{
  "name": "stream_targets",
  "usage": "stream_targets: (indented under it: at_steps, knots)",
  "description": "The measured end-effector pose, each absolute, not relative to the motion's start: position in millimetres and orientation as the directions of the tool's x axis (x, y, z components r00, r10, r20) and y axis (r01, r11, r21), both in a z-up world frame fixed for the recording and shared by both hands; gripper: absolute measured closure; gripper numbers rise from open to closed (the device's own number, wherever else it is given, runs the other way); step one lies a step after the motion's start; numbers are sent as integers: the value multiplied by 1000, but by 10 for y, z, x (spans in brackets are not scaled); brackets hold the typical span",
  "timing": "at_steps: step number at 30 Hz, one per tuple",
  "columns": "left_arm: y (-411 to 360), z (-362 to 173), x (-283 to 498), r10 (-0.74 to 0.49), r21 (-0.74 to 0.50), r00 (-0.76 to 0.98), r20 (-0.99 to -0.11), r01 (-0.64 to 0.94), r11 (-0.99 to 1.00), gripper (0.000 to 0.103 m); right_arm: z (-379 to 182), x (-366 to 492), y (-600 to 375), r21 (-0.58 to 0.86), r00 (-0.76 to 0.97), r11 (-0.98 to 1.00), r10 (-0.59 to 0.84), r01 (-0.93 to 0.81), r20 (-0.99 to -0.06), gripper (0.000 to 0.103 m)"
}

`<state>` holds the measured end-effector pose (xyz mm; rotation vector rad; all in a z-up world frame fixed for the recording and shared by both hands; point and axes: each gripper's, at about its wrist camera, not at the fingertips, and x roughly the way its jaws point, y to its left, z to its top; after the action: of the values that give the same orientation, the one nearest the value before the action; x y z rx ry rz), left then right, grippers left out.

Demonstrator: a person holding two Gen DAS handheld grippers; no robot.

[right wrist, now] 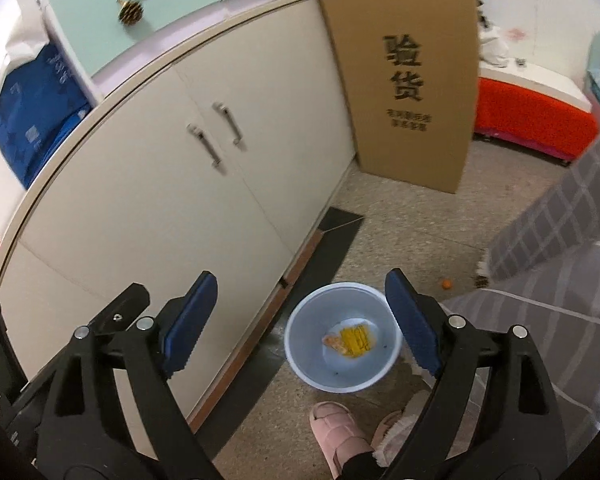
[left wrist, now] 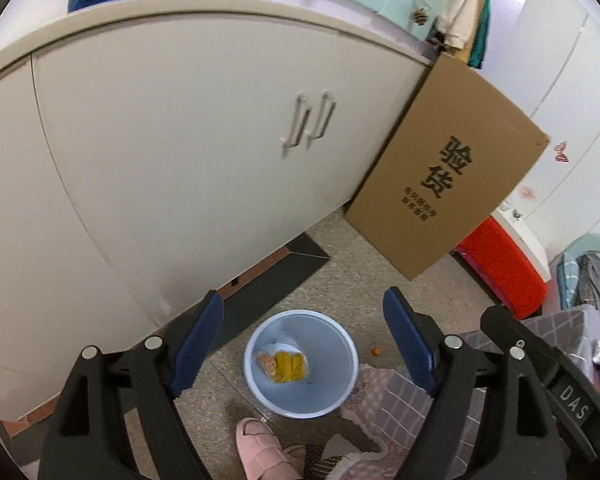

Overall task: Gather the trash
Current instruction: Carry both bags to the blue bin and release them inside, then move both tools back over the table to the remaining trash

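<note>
- The left tongs point(left wrist: 303, 344) were seen released in the lower part of the left wrist view, the blue pads point(left wrist: 198, 346) spread wide with nothing gripped between them.
- The right tongs point(right wrist: 298, 326) were likewise found released in the lower part of the right wrist view, wide apart and empty.
- A pale blue trash bin point(left wrist: 342, 396) was placed on the floor at the lower centre of the left wrist view, framed between the spread pads; in the right wrist view the same bin point(right wrist: 300, 344) was seen at the lower centre, nearer the right pad.
- A yellow and orange wrapper point(left wrist: 286, 366) was lying at the bottom of the bin, shown in both views point(right wrist: 354, 342).
- A small orange scrap point(left wrist: 376, 351) was left on the floor just right of the bin.
- A cream cabinet point(left wrist: 160, 152) was filling the left half of the frame.
- A cardboard box point(left wrist: 448, 168) was leaned at the cabinet's right end, in the upper right.
- A pink slipper point(right wrist: 336, 432) on a person's foot was visible at the bottom edge, just below the bin.
</note>
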<state>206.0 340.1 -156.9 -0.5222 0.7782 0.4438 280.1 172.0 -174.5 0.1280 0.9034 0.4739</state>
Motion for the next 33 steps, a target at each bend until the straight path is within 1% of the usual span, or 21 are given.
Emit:
stream_targets:
  at_steps: [9, 17, 23, 26, 27, 28, 30, 33]
  knots:
    - [2854, -1058, 1931, 130, -287, 713, -689, -433, 854, 22, -1177, 2431, 1149, 311, 618, 903, 430, -297, -658, 18]
    - [2153, -633, 1842, 80, -221, 760, -645, -286, 932, 21, -691, 2135, 443, 318, 686, 913, 402, -254, -607, 17]
    - [1383, -425, 1949, 11, -110, 761, -649, -108, 988, 21, -497, 2055, -204, 292, 718, 935, 344, -203, -604, 17]
    - [959, -400, 2052, 16, 2, 757, -654, -19, 1000, 21, -454, 2077, -603, 229, 731, 962, 265, -152, -629, 17]
    - [752, -398, 2094, 19, 65, 763, -647, 30, 997, 21, -452, 2091, -720, 199, 734, 971, 231, -131, -639, 17]
    - [628, -405, 2125, 20, 101, 765, -644, 59, 993, 19, -448, 2103, -824, 181, 735, 977, 208, -117, -646, 17]
    - [349, -423, 2199, 11, 161, 766, -642, 121, 979, 19, -451, 2122, -1046, 155, 737, 984, 166, -84, -655, 17]
    - [51, -466, 2280, -24, 203, 770, -638, 198, 959, 19, -481, 2165, -1396, 128, 732, 991, 117, -41, -672, 17]
